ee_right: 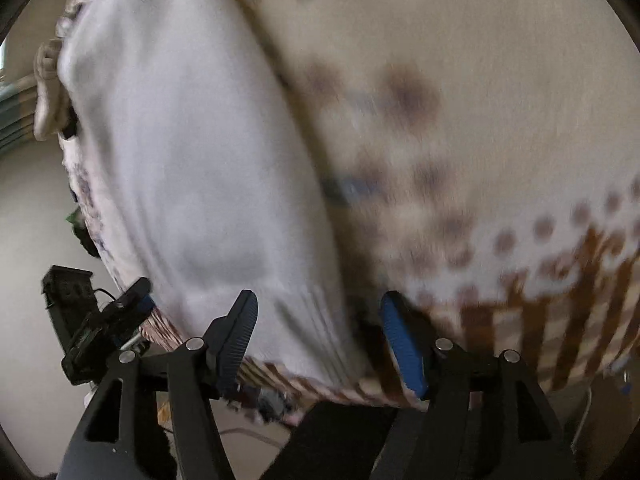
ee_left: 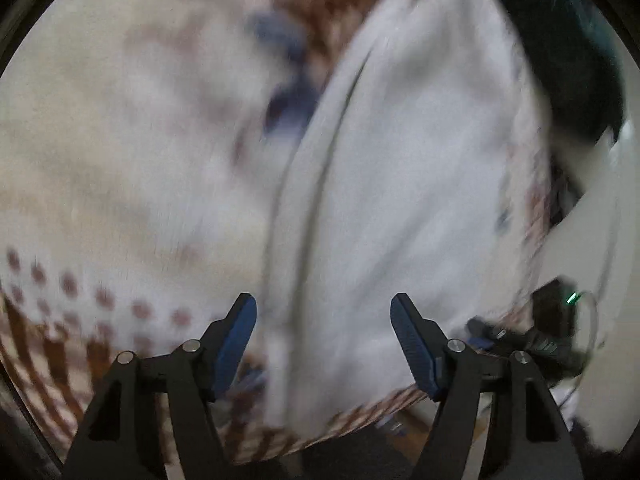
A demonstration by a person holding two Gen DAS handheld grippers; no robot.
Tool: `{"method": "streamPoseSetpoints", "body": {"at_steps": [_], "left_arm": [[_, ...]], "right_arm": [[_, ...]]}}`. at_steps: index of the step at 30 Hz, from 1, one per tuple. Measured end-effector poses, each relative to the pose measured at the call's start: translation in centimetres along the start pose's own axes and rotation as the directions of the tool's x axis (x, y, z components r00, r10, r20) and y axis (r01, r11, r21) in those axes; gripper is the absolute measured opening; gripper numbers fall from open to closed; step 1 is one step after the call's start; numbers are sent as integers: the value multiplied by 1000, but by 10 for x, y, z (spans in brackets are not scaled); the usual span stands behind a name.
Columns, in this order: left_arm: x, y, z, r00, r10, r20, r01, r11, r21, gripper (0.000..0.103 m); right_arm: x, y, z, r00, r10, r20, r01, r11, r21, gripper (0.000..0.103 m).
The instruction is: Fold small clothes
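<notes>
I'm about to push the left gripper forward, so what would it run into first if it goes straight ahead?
Most likely the white garment. The left gripper is open and points at its long fold, which lies on the dotted cloth. The frame is blurred, so depth is uncertain.

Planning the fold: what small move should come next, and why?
Probably ease the left gripper down onto the white knit garment and close. Both it and the right gripper are open, holding nothing, above the garment on the dotted brown-patterned cloth.
</notes>
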State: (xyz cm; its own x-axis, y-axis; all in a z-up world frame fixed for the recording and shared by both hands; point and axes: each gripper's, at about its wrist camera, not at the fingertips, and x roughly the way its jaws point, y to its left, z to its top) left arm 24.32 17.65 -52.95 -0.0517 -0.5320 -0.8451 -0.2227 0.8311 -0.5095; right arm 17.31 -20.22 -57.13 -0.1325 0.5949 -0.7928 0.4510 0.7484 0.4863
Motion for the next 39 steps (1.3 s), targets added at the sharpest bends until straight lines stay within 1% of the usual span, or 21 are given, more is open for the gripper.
{"method": "streamPoseSetpoints", "body": {"at_steps": [2, 3, 5, 6, 9, 10, 12, 13, 15, 18, 21, 22, 24, 25, 26, 27, 28, 32, 35, 36, 39], "left_arm": [[-22, -15, 26, 994, -3, 110, 4, 1000, -9, 68], [-34, -30, 49, 986, -20, 166, 20, 1000, 0, 68], [-45, -54, 85, 976, -32, 216, 26, 999, 31, 68], [-50, -75, 114, 966, -31, 257, 15, 998, 64, 68], [-50, -117, 188, 952, -1, 308, -43, 990, 136, 68], [-45, -128, 209, 952, 0, 305, -49, 987, 154, 68], [-26, -146, 252, 953, 41, 299, -95, 981, 168, 68], [-20, -147, 266, 960, 40, 277, -92, 980, 178, 68], [-3, -146, 295, 970, 76, 231, -123, 973, 194, 68], [31, -143, 316, 979, 120, 164, -153, 967, 204, 68], [49, -136, 322, 988, 88, 129, -112, 974, 196, 68], [50, -134, 322, 988, 71, 140, -98, 976, 197, 68], [48, -131, 319, 983, 27, 179, -65, 976, 210, 67], [45, -131, 316, 981, 13, 192, -57, 972, 226, 62], [43, -133, 313, 980, -6, 200, -46, 966, 254, 36], [41, -135, 311, 979, -12, 203, -44, 962, 270, 20], [37, -136, 310, 978, -16, 210, -45, 958, 282, 15], [13, -153, 293, 962, -30, 273, -69, 935, 349, 13], [-6, -160, 280, 948, -45, 316, -80, 924, 374, 10], [-14, -162, 273, 941, -57, 334, -79, 922, 379, 7], [-34, -162, 253, 924, -112, 365, -41, 922, 386, 7]], "right_arm": [[-18, 14, 14, 998, 21, 59, -19, 999, -32, 67], [-34, 25, 30, 993, 50, 108, -44, 997, -57, 67], [-55, 42, 60, 981, 102, 163, -89, 993, -83, 67], [-69, 55, 87, 971, 124, 203, -106, 989, -98, 67], [-95, 84, 161, 941, 176, 288, -146, 982, -121, 67], [-99, 92, 185, 933, 188, 307, -159, 980, -116, 67], [-103, 110, 241, 921, 224, 318, -199, 974, -110, 67], [-103, 117, 263, 919, 222, 325, -197, 975, -107, 67], [-101, 130, 309, 924, 220, 313, -198, 975, -102, 67], [-93, 141, 361, 939, 200, 278, -176, 978, -111, 67], [-73, 147, 394, 955, 205, 215, -181, 976, -123, 67], [-65, 150, 402, 958, 211, 196, -188, 974, -128, 67], [-56, 154, 407, 950, 257, 174, -232, 961, -154, 66], [-57, 155, 407, 942, 285, 177, -256, 951, -171, 51], [-56, 162, 406, 935, 300, 187, -266, 946, -188, 23], [-56, 171, 406, 935, 301, 187, -260, 942, -213, 15], [-58, 175, 404, 936, 295, 193, -251, 941, -226, 15], [-72, 193, 385, 920, 327, 215, -261, 922, -286, 14], [-91, 202, 361, 902, 367, 227, -278, 896, -345, 14], [-97, 205, 351, 896, 378, 232, -280, 887, -367, 14], [-116, 206, 322, 881, 409, 237, -289, 863, -415, 14]]}}
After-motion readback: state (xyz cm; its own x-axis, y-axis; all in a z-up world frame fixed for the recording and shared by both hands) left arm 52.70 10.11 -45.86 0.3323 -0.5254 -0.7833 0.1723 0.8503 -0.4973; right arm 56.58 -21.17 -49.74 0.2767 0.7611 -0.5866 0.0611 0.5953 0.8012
